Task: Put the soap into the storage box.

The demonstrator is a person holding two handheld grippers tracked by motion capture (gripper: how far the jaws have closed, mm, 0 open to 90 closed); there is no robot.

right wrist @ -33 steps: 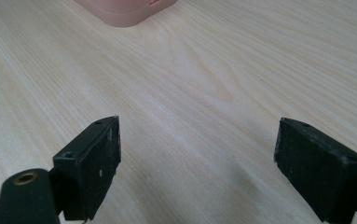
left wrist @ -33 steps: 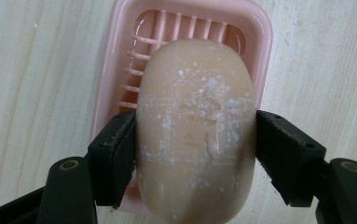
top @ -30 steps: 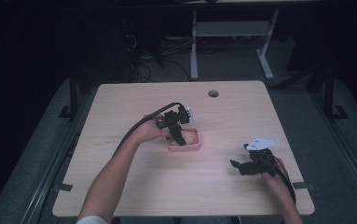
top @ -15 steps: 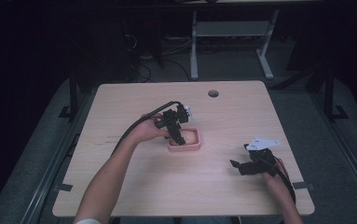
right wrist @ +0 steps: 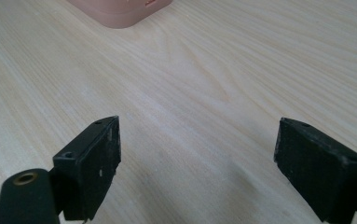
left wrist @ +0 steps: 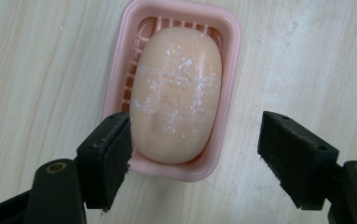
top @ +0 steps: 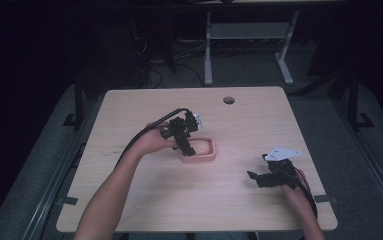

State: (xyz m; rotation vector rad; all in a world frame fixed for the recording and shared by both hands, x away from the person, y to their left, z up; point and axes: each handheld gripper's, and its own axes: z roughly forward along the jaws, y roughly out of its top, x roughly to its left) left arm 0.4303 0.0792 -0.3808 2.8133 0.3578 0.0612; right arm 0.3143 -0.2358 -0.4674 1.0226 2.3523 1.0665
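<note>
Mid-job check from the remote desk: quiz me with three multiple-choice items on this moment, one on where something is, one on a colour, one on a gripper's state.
1. Where does the soap bar lie?
A. On the bare table beside the dish
B. Inside the soap dish
C. Between the right gripper's jaws

2. What colour is the soap dish?
A. Pink
B. Blue
C. White

3. How does the left gripper stand?
A. Shut on the soap bar
B. Shut on nothing
C. Open over the near end of the dish

Key: 1 B, the left gripper view shows the bar resting on the dish's ribbed floor inside its rim. 2 A, the dish reads pink in the left gripper view and in the high view. 3 C, its jaws stand wide apart, and I cannot tell if one touches the dish rim.
</note>
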